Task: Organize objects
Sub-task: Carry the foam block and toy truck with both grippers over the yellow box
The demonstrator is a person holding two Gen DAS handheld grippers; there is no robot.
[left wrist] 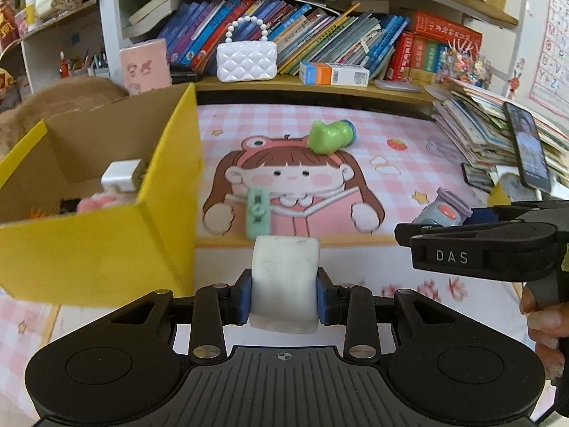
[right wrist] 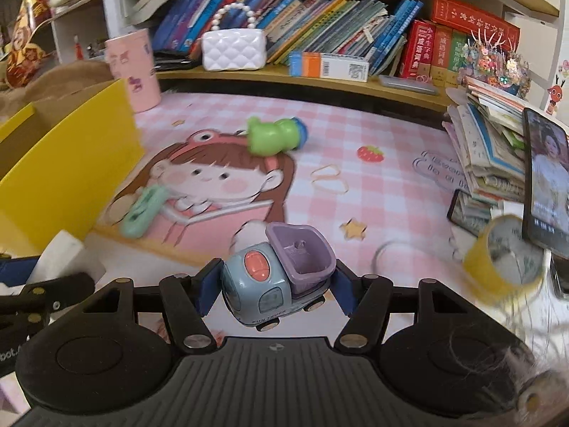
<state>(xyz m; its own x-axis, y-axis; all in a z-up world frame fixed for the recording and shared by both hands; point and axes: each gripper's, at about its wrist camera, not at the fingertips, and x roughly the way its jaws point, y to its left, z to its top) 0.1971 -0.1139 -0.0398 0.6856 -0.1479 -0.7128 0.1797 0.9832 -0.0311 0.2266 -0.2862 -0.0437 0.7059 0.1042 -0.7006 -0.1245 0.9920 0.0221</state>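
My left gripper point(left wrist: 284, 293) is shut on a white eraser block point(left wrist: 284, 281), held just right of the open yellow box point(left wrist: 106, 245). The box holds a white charger point(left wrist: 119, 176) and a pink plush item point(left wrist: 99, 203). My right gripper point(right wrist: 272, 283) is shut on a blue and purple toy truck point(right wrist: 281, 277), which also shows in the left wrist view point(left wrist: 441, 210). A green frog toy point(left wrist: 330, 137) and a mint green clip point(left wrist: 258, 210) lie on the pink cartoon mat point(left wrist: 409, 170). The white block shows at the left edge of the right wrist view point(right wrist: 67, 256).
A shelf along the back holds books, a white pearl-handled purse point(left wrist: 247, 60) and an orange and white carton point(left wrist: 332, 73). A pink cup point(right wrist: 133, 71) stands behind the box. A book stack point(right wrist: 490, 149), a phone point(right wrist: 546, 178) and a yellow tape roll point(right wrist: 505, 259) are at the right.
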